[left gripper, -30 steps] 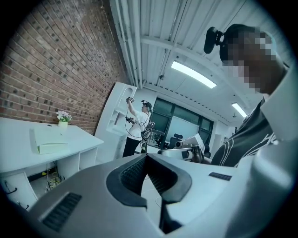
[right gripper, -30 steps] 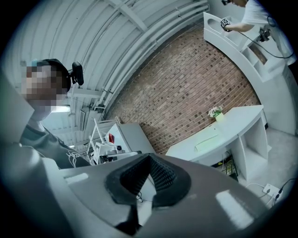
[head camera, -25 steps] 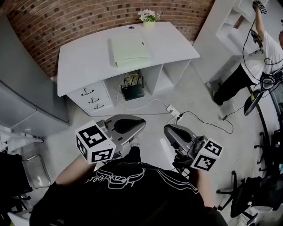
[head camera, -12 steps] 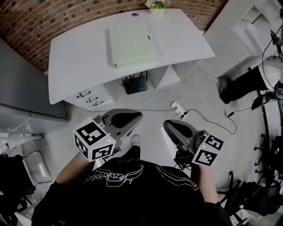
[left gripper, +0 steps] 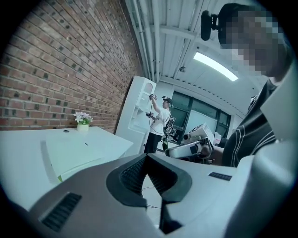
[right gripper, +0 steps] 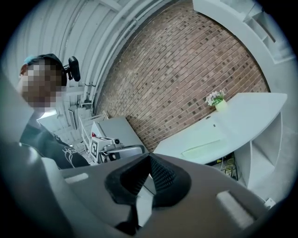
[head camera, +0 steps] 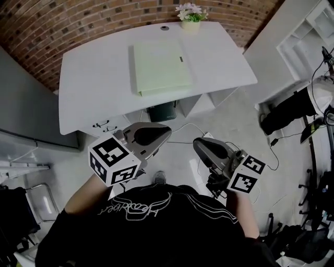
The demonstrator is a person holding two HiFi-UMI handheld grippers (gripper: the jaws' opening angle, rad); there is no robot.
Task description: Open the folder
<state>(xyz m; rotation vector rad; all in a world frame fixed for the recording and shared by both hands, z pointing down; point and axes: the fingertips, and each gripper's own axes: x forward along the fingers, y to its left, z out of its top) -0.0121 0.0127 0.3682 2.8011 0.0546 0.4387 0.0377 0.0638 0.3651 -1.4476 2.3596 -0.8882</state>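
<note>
Two grippers up, both w/ nothing in them. Biggest first: brick wall (head camera: 78, 21) across the back, white desk (head camera: 94, 78) against it. White shelf unit (head camera: 308, 36) on the right, and a second person (head camera: 292, 107) stands by it. Pale green folder (head camera: 159, 67) lies flat and closed on the middle of the desk. Left gripper (head camera: 166, 133) sits over the floor, just short of the desk's near edge, jaws shut tip to tip, nothing btwn them. Right gripper (head camera: 197, 147) is beside it, not touching, jaws closed too. Both well apart from the folder. Smallest: flower pot (head camera: 190, 13) at the desk's far edge, beyond the folder's far right corner.
</note>
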